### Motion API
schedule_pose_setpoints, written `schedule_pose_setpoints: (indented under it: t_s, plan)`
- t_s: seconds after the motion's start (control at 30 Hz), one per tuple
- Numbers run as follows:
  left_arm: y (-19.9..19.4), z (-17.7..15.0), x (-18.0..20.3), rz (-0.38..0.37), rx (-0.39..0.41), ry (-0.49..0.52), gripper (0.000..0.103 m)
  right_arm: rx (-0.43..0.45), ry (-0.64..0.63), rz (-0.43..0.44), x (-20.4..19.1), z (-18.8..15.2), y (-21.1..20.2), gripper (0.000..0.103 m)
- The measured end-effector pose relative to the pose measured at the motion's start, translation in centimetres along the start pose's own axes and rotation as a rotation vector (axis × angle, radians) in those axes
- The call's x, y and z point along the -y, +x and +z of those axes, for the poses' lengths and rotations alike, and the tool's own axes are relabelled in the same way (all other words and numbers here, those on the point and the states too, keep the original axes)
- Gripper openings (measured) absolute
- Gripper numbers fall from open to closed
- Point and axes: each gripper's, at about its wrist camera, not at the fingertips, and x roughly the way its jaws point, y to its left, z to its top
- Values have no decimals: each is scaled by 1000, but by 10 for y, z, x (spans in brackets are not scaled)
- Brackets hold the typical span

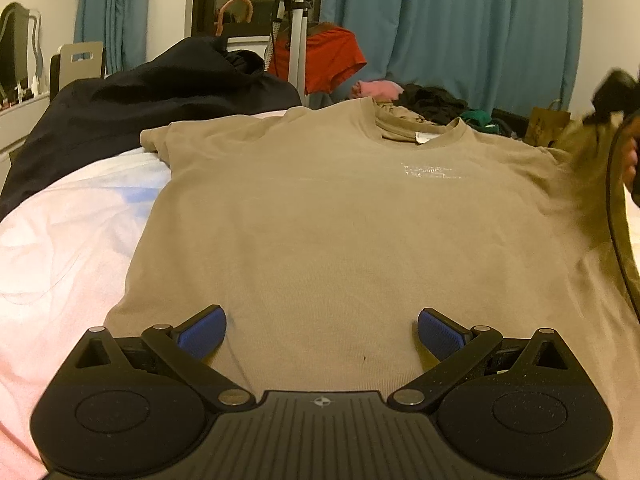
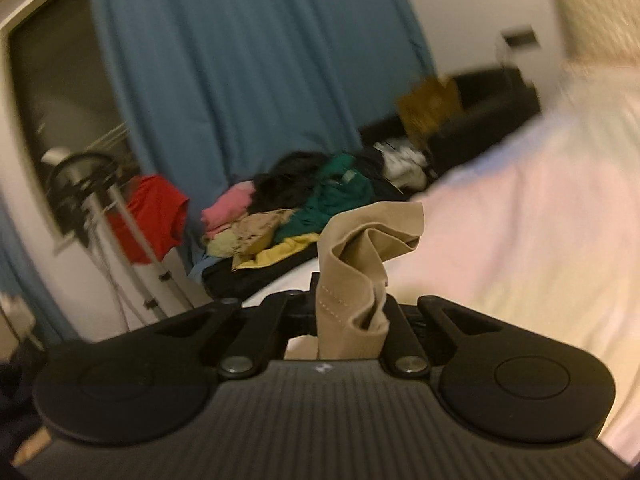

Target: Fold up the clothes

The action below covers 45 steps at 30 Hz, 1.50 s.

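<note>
A tan T-shirt (image 1: 320,216) lies flat, front up, on the pale pink bedding (image 1: 60,248), collar at the far end. My left gripper (image 1: 322,334) hovers open over its near hem, blue pads (image 1: 202,336) wide apart with only flat cloth below. At the right edge of the left wrist view the shirt's sleeve side is lifted and blurred beside a hand (image 1: 632,156). In the right wrist view my right gripper (image 2: 352,316) is shut on a bunched fold of the tan T-shirt (image 2: 368,248), which sticks up from between the jaws.
A dark jacket (image 1: 160,96) lies at the bed's far left. A heap of mixed clothes (image 2: 304,204) sits beyond the shirt's collar. A stand with a red garment (image 1: 324,60) and blue curtains (image 1: 440,28) are behind. A brown paper bag (image 1: 546,126) stands at the far right.
</note>
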Motion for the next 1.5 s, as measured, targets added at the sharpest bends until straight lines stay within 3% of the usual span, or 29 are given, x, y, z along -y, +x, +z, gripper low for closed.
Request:
schedule_pose_setpoints:
  t_s: [0.2,0.37,0.53,0.57,0.6,0.67,0.87,1.2,1.3,1.5]
  plan:
    - [-10,9,-25,-48,-35,-160,103,-19,-198,53,-100,-25,-16,7]
    - [-8,8,-27,-56,-34,-165,103,-103,-357,93,-170,-76,-7,9]
    - [-7,7,-27,-61,-30,-150,103,-211,-511,140,-205,-112,3,13]
    - [-7,7,-27,-63,-30,-147,103,-246,-521,149,-207,-115,6,32]
    - [-8,7,-27,-67,-30,-145,103,-270,-503,161,-206,-113,6,68]
    - [-8,8,-29,-74,-31,-148,103,-282,-471,181,-203,-106,0,103]
    - [-8,14,-36,-72,-20,-184,103,-228,-413,236,-176,-72,-67,103]
    - [-38,16,-32,-16,32,-98,103,-120,-122,348,-53,-49,-264,103]
    - [-56,14,-26,-10,46,-62,103,-71,-38,341,-18,-47,-310,103]
    - [-96,11,-2,-96,73,-13,102,53,-96,236,32,-24,-359,103]
